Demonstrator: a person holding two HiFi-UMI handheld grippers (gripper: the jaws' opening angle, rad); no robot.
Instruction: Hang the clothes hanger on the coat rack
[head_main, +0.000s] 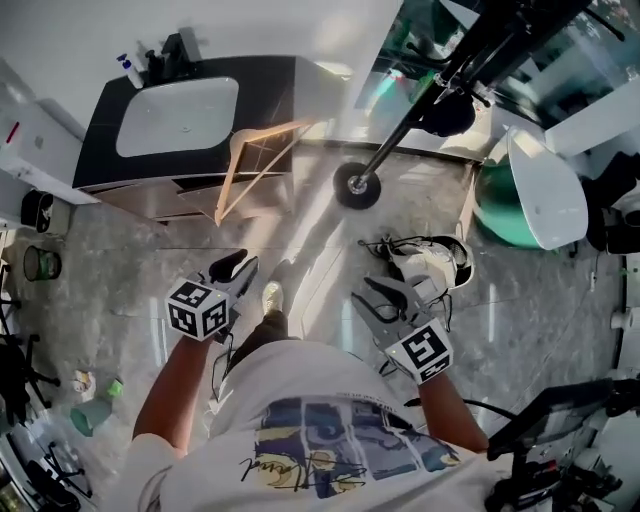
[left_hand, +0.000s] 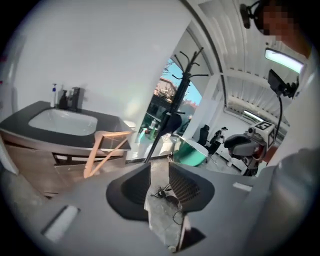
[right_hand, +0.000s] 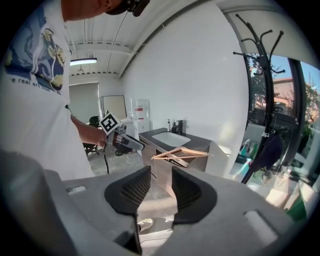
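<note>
Left gripper (left_hand: 159, 186) and right gripper (right_hand: 161, 189) both have jaws spread, with nothing between them. The hanger (head_main: 255, 168) lies tilted over the vanity (head_main: 270, 92) edge, well apart from both, and the rack (head_main: 357, 187) stands to its right. The right gripper looks best placed to reach in and pinch a wooden bar near the top, keeping the hook free for a rack arm.

Shirt (right_hand: 31, 60), partial print "real art"
</note>
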